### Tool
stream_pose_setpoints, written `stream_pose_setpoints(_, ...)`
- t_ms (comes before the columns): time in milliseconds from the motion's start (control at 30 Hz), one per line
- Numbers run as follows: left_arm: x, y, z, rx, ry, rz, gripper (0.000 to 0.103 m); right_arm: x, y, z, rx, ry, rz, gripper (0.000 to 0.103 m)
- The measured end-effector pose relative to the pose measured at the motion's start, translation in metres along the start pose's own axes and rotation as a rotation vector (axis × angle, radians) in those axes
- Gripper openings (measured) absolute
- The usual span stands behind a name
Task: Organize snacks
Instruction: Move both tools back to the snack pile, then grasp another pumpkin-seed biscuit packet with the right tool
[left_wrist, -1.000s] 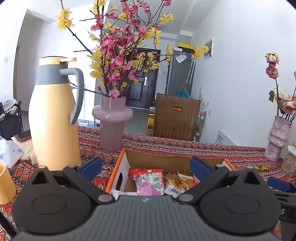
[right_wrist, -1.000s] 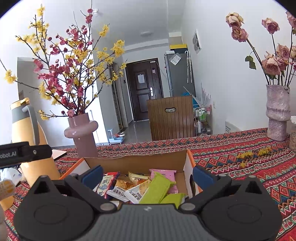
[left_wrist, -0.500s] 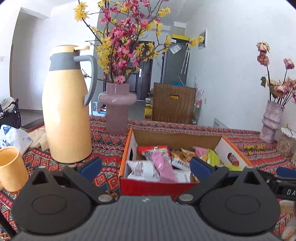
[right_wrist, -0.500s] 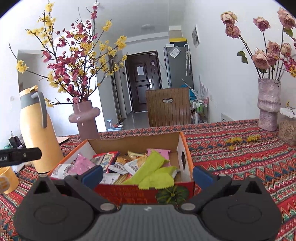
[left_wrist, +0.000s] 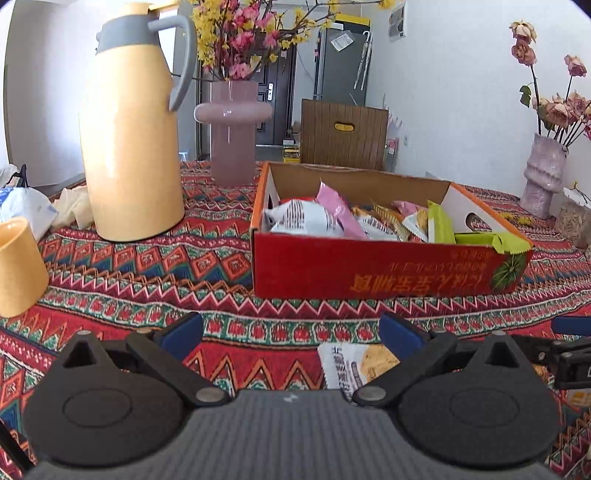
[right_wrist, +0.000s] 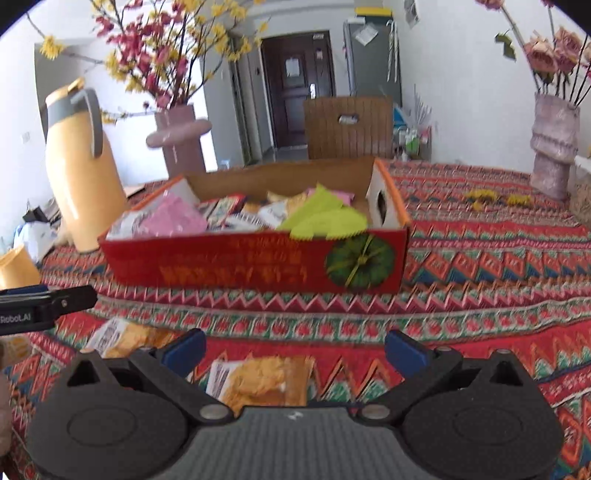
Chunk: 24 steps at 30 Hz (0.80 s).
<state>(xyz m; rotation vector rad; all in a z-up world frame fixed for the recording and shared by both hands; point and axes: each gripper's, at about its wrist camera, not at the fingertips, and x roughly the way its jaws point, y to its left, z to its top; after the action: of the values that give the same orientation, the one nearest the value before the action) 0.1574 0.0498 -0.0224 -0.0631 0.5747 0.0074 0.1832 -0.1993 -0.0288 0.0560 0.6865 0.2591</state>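
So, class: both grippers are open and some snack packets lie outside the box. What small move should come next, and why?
Probably lower the right gripper onto the orange snack packet lying on the tablecloth between its open fingers, since the red snack box beyond already holds the rest.

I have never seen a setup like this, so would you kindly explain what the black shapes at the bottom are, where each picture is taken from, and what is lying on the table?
There is no robot here: a person holds a two-finger gripper in each hand, and a fisheye camera on each looks forward along its fingers. The black shapes are the gripper bodies, with blue-padded fingers.

One picture is from the left gripper, the other from the right gripper. Both are open and hold nothing.

On the patterned red tablecloth stands a red cardboard box full of snack packets. Loose yellow-and-white snack packets lie in front of it, one before the left gripper and another before the right. Beside the box are a tall yellow thermos jug, a yellow cup and a pink flower vase.
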Motion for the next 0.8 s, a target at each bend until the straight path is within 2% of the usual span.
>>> stream_pose_setpoints(300,0.008,0.004,-0.005,-0.027,0.025,-0.022,0.103,0.025,0.014,-0.008,-0.049,0.105,-0.020,0.103)
stream_pose_setpoints(367,0.008,0.004,-0.005,-0.031,0.025,-0.025,0.103,0.027,0.019,-0.010,-0.094,0.107,-0.053,0.103)
stream_pose_setpoints(467,0.010,0.004,-0.005,-0.038,0.032,-0.029,0.103,0.027,0.019,-0.012,-0.089,0.093,-0.065,0.103)
stream_pose_setpoints(700,0.012,0.005,-0.006,-0.043,0.044,-0.029,0.103,0.026,0.018,-0.011,-0.095,0.095,-0.053,0.103)
stream_pose_setpoints(733,0.013,0.004,-0.006,-0.042,0.045,-0.028,0.103,0.025,0.018,-0.011,-0.096,0.091,-0.048,0.101)
stream_pose_setpoints(800,0.013,0.004,-0.006,-0.041,0.047,-0.025,0.103,0.020,0.020,-0.012,-0.108,0.075,-0.033,0.089)
